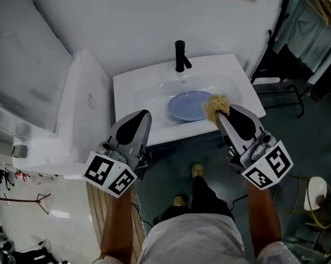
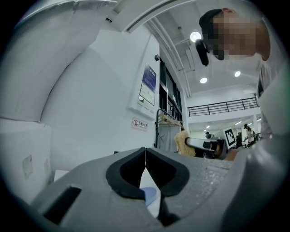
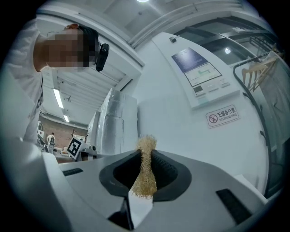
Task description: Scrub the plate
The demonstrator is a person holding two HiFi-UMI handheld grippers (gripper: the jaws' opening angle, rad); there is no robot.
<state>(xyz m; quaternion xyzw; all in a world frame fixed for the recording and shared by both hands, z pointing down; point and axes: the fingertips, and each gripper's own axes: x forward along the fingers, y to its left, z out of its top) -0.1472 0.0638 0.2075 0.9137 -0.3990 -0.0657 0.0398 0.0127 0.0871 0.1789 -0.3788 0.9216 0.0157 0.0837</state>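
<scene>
A pale blue plate (image 1: 188,105) lies in the white sink (image 1: 142,86) below a black tap (image 1: 180,56). My right gripper (image 1: 216,114) is shut on a tan fibrous scrubber (image 1: 217,105), which hangs over the sink's front right, at the plate's right edge. In the right gripper view the scrubber (image 3: 145,170) is pinched between the jaws. My left gripper (image 1: 147,114) is shut with nothing in it, at the sink's front left rim. A sliver of the plate (image 2: 151,195) shows under the closed jaws in the left gripper view, and the scrubber (image 2: 183,140) shows at right.
A white cabinet (image 1: 80,104) stands left of the sink. A dark rack (image 1: 280,92) with hanging clothes stands at the right. The person's feet (image 1: 189,183) are on the grey floor in front of the sink. A white wall with a no-smoking sign (image 3: 222,116) rises behind.
</scene>
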